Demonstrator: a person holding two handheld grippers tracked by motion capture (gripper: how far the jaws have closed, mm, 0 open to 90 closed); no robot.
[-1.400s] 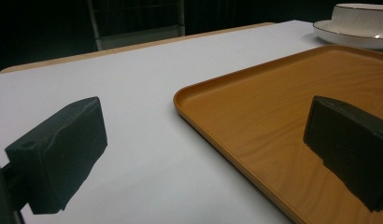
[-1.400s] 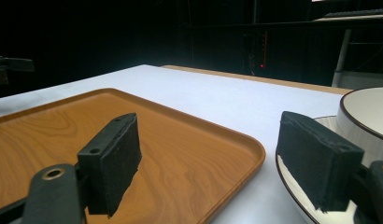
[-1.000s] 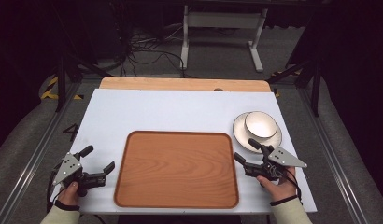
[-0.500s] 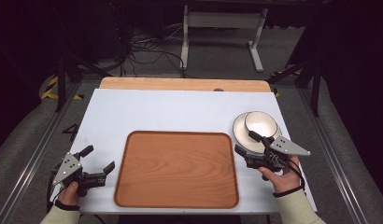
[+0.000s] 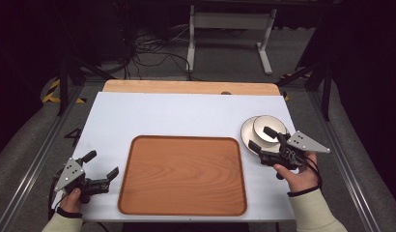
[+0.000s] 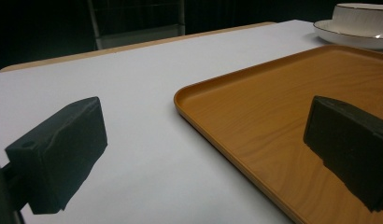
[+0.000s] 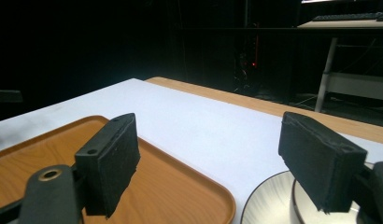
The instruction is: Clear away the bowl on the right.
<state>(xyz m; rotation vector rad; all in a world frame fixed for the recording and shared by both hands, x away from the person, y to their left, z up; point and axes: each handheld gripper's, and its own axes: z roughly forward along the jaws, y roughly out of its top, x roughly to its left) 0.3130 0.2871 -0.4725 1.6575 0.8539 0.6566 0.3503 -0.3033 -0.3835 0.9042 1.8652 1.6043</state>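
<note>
Beside the tray's (image 5: 182, 174) right edge, right gripper (image 5: 263, 139) fingers gape over the bowl (image 5: 268, 129).

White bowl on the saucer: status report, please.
Right gripper open, over round white bowl on white saucer. Left gripper open, idle. Nothing blocking.

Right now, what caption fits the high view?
Right hand-held gripper, open, reaches a white bowl on its saucer beside an empty wooden tray.
</note>
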